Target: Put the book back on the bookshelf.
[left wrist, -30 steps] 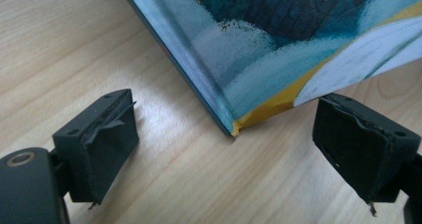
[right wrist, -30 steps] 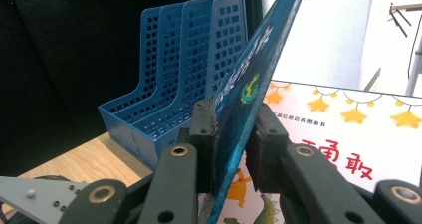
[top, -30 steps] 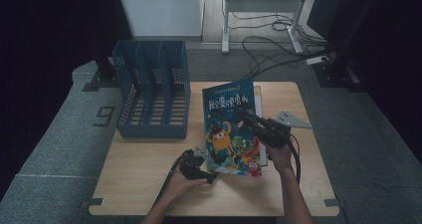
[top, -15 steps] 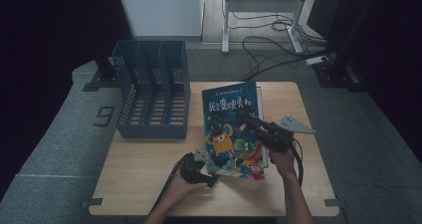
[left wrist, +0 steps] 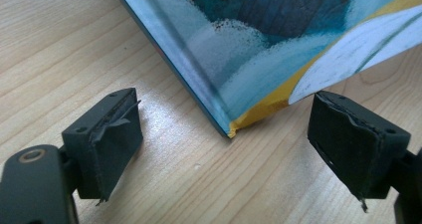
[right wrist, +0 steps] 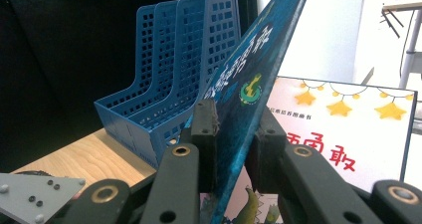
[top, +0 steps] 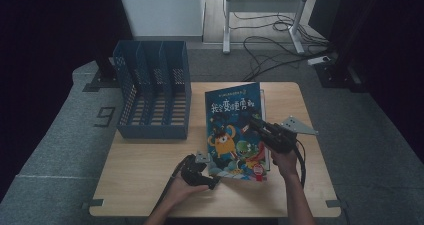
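Picture book (top: 234,127) with the blue monster cover is tilted up off a second book (right wrist: 348,134) lying on the desk (top: 145,160), its right edge pinched by the right hand-held gripper (top: 257,125) and its near corner still resting on the wood. The left hand-held gripper (left wrist: 224,144) sits spread just before that corner (touching nothing). Lifting seems begun; carrying the book to the blue file rack (top: 155,97), probably its destination, looks left to do.
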